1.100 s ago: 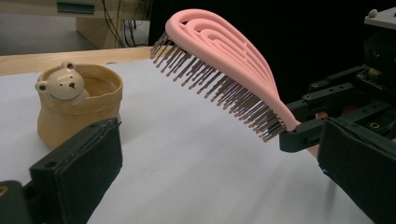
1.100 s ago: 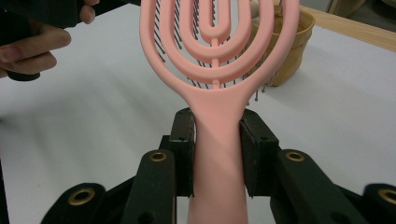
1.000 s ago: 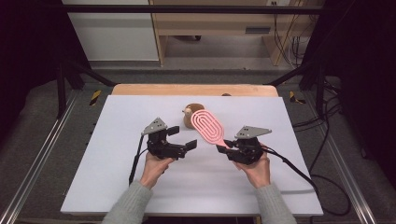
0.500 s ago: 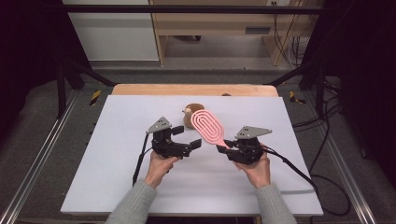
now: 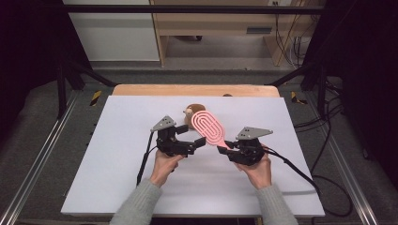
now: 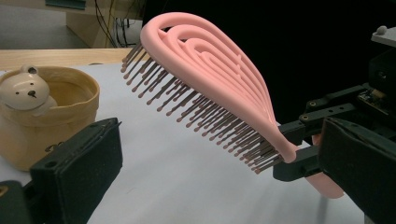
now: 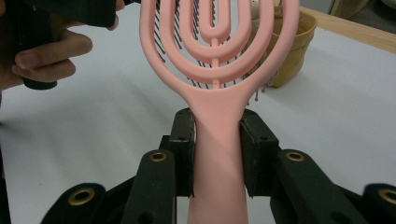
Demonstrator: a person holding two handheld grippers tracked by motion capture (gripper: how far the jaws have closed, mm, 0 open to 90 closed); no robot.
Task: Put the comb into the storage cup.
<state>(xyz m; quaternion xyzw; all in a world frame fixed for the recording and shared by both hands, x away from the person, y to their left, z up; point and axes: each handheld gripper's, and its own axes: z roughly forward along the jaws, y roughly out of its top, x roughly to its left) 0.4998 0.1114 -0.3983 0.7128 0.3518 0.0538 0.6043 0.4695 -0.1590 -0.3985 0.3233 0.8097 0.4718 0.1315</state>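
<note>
The pink hairbrush (image 5: pixel 210 127) is held clear of the surface (image 5: pixel 117 178) by its handle, clamped between the jaws of the right hand-held gripper (image 7: pixel 217 154); its head rises ahead of those jaws, bristles toward the left hand-held gripper (image 6: pixel 210 158), whose jaws stand apart with nothing held (the brush lies just beyond them). A slip could be expected if the smooth handle twists, or the bristles could snag a pad; the small bear pot (image 6: pixel 44 112) behind is partly hidden.

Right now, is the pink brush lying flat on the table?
No, the brush is held up off the table, its handle clamped between the jaws of the right gripper.
</note>
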